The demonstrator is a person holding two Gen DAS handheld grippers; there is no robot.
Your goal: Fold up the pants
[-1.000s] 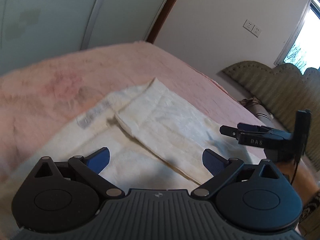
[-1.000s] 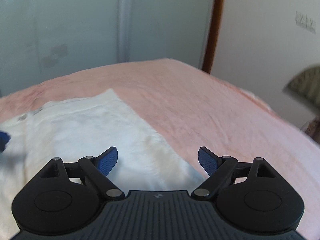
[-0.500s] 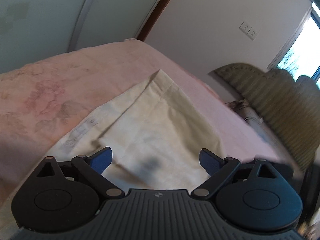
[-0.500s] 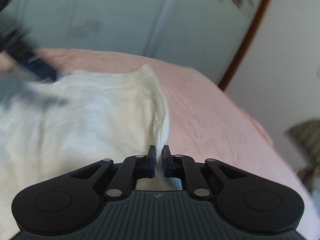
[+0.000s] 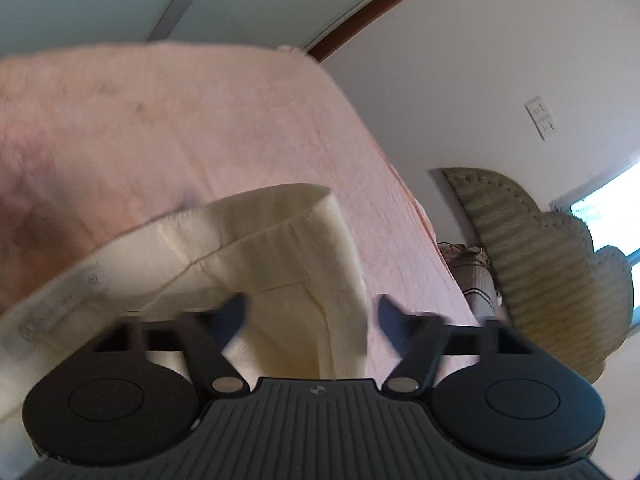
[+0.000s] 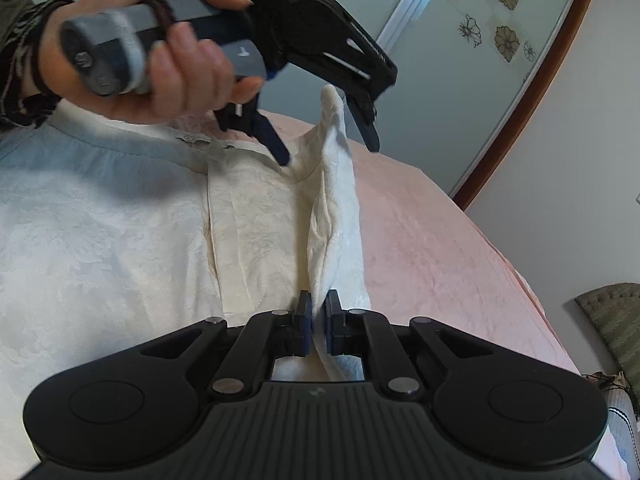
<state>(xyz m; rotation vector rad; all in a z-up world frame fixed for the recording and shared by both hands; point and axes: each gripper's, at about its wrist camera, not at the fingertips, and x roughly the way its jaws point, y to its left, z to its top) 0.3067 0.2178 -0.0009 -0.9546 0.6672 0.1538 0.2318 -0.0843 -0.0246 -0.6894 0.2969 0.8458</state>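
Observation:
Cream-white pants (image 6: 120,216) lie on the pink bed (image 6: 440,232). My right gripper (image 6: 316,326) is shut on the pants' right edge, which rises in a ridge (image 6: 338,168). My left gripper (image 6: 328,148) shows in the right wrist view, held by a hand, jaws open around the raised far corner of that edge. In the left wrist view the left gripper (image 5: 310,312) is open, with the folded cream hem (image 5: 280,236) between its fingers and not clamped. A care label (image 5: 60,300) shows on the pants at the left.
The pink bed (image 5: 180,120) fills both views. A green quilted headboard (image 5: 552,264) stands to the right. A wardrobe with flower stickers (image 6: 500,4) and a wooden door frame (image 6: 532,92) stand behind the bed.
My right gripper stays shut on the pants' edge and has lifted it. My left gripper has moved to the far corner of that edge, and its jaws have narrowed around the hem.

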